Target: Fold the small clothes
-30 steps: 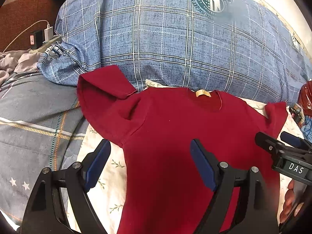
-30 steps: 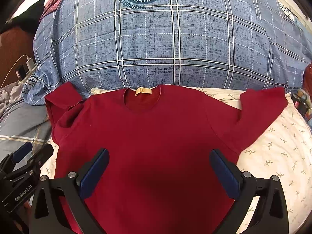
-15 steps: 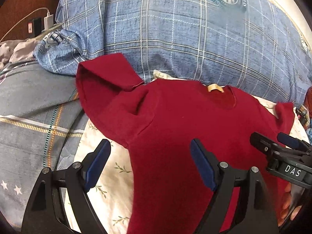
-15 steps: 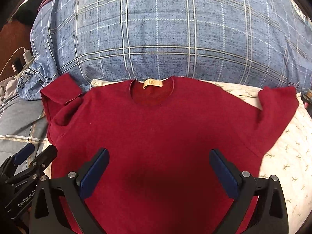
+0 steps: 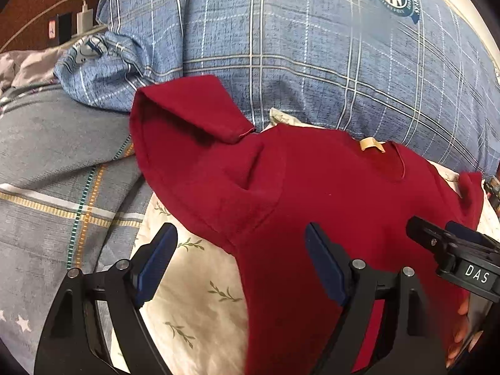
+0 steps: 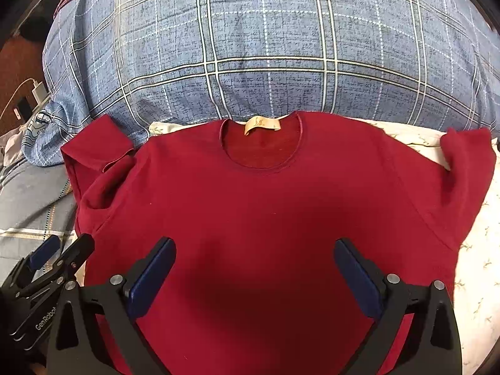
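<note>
I hold both grippers, left (image 5: 240,262) and right (image 6: 254,276), jaws spread, above the red shirt (image 6: 265,218) lying flat before the pillow (image 6: 265,47).

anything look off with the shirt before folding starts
Yes. The red shirt lies mostly flat, but its left sleeve is doubled back on itself and bunched against the blue pillow, hanging off the sheet. The right sleeve lies spread out. Both hand-held grippers are open above it.

A blue plaid pillow (image 6: 268,47) lies on a floral sheet (image 5: 200,306); a grey quilt (image 5: 53,168) lies left; a charger (image 5: 85,15) sits beyond.
</note>
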{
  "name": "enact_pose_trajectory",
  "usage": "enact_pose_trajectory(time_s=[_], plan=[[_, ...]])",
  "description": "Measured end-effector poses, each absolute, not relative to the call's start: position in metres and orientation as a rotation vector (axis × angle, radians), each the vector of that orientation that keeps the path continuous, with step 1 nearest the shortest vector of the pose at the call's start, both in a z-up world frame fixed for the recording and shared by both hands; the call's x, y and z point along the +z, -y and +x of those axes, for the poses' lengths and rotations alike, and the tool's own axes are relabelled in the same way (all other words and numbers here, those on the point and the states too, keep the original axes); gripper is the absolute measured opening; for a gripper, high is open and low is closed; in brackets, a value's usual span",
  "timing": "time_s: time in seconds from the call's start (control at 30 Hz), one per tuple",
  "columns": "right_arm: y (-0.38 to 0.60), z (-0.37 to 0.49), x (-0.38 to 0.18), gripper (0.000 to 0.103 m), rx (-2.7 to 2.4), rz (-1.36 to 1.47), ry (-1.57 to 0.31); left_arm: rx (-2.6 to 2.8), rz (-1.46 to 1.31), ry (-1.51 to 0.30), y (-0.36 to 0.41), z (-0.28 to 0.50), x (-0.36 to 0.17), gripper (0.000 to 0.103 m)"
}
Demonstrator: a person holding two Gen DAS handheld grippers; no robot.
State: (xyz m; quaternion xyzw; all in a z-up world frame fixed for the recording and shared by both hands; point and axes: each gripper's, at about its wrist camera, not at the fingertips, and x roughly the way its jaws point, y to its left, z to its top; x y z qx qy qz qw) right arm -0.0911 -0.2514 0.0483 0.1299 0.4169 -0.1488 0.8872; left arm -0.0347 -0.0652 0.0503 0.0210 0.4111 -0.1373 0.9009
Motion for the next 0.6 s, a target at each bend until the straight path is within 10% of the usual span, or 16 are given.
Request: enact_pose_trajectory(time_s=[0.6], plan=[[0.231,-0.065,0.046,0.087,-0.247,0.267,-0.854,-0.273,0.048,-0.851,0.056,-0.019,0.048,0.084]])
